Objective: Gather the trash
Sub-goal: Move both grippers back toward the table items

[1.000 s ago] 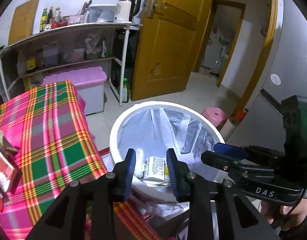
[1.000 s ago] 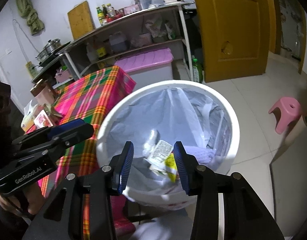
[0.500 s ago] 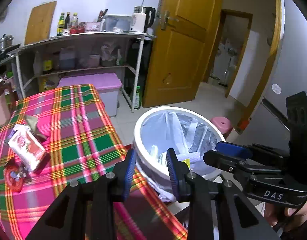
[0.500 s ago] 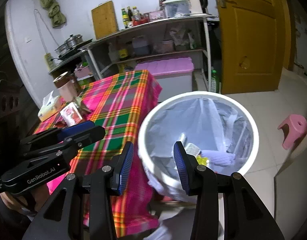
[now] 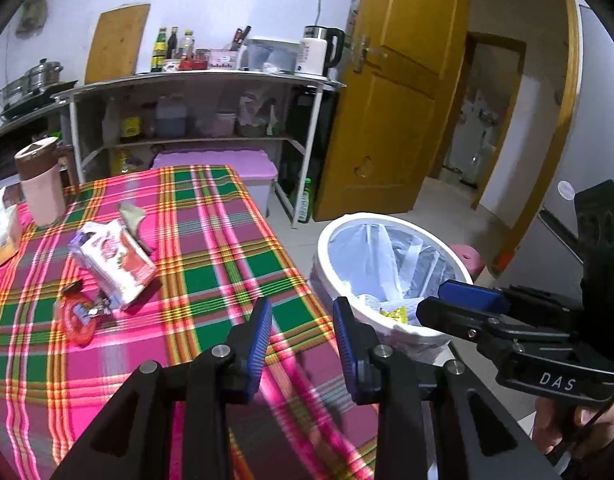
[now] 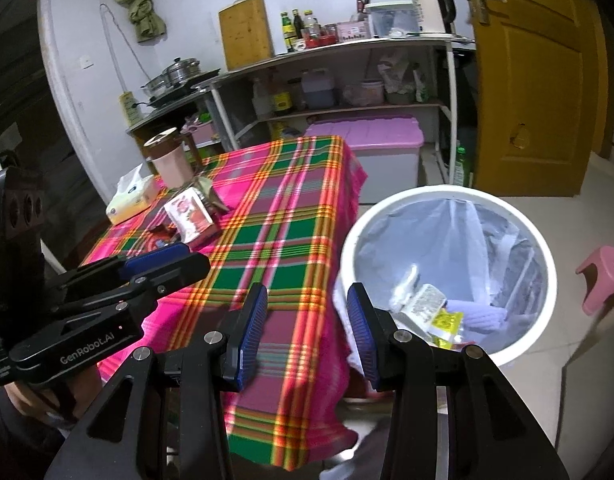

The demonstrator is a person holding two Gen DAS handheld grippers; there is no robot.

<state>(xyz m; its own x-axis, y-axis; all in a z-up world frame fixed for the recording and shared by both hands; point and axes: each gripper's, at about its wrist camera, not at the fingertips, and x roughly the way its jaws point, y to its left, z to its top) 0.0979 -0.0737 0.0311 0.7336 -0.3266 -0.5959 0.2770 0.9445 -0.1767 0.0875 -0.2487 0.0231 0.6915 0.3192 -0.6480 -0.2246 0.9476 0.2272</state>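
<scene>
Lying beyond empty tongs (image 5: 303, 336) — carton (image 5: 115, 268)

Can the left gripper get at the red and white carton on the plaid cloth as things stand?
Probably yes. The left gripper is open and empty, and only bare plaid cloth lies between it and the carton; nothing covers it.

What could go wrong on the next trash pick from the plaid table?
1. The crumpled red-and-white carton lies against the small red wrapper, so one grasp may snag both or knock one away.
2. The tall pink-and-brown lidded cup stands just behind and could be tipped.
3. The white lined trash bin hugs the table edge; a swing may bump it.
</scene>
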